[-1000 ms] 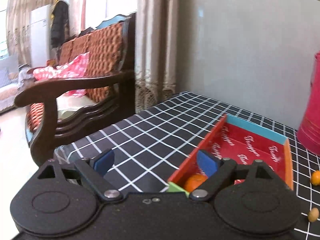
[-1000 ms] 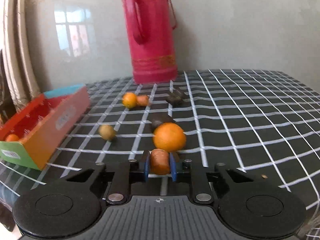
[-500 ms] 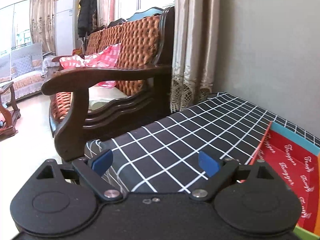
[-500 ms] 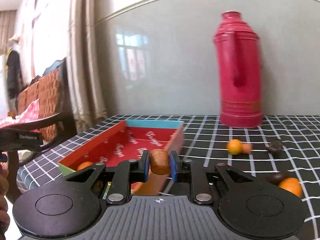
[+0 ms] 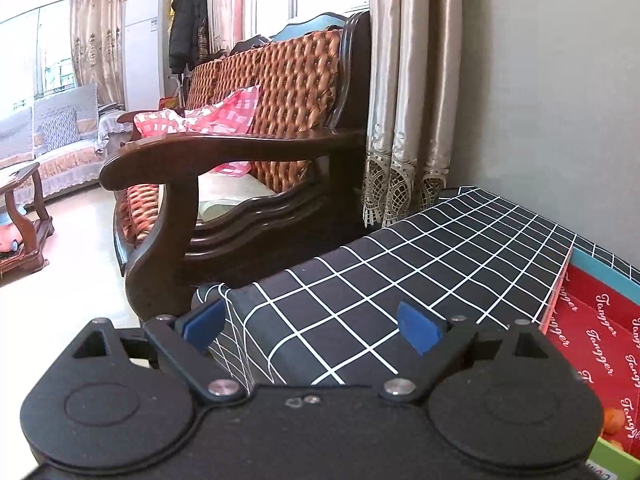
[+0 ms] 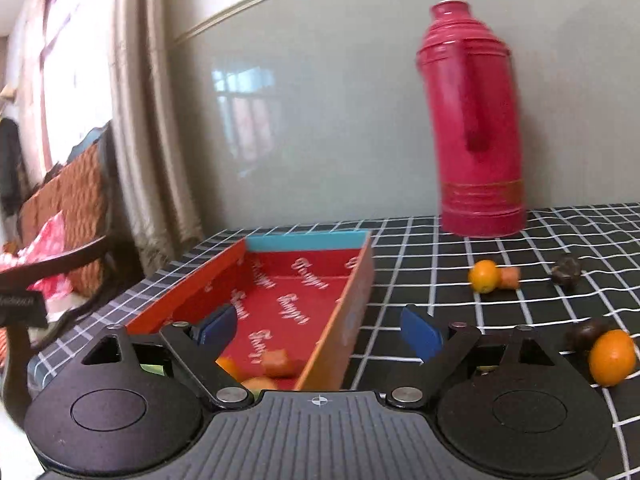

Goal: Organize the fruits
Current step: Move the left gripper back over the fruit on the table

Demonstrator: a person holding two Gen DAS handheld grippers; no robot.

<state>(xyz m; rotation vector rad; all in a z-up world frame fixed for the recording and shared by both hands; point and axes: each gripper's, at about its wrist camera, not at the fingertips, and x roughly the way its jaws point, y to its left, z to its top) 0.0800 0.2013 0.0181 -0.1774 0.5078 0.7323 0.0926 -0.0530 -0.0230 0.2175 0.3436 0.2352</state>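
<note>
Fruits lie split between a red cardboard box [image 6: 256, 268] and a black grid-patterned tablecloth [image 6: 440, 280] as a person works two handheld grippers over the table. Nearest the right wrist camera, the right gripper [image 6: 318, 330] hangs over the box's near end with its jaws opening, blue pads [image 6: 420, 334] already wide apart and nothing between them; just below, inside the box, rest a small brownish-orange fruit [image 6: 278, 362] and orange fruits [image 6: 232, 366] partly hidden by the gripper body. To the right, on the cloth, an orange [image 6: 612, 356] sits touching a dark fruit [image 6: 584, 332]. Farther back, a smaller orange [image 6: 484, 276] touches a reddish-orange fruit [image 6: 509, 278], with another dark fruit [image 6: 566, 272] near them. Behind these, a red thermos [image 6: 476, 128] stands upright against the grey wall. In the left wrist view, the left gripper [image 5: 310, 326] hovers over the table's left corner, fingers spread wide and empty, the box [image 5: 600, 320] at its right with orange fruit [image 5: 612, 420] showing at the near end. Beyond the table edge stand a dark wooden sofa [image 5: 248, 148] with quilted orange cushions, a pink checked cloth [image 5: 208, 114] on its seat, and beige curtains [image 5: 408, 80].
</note>
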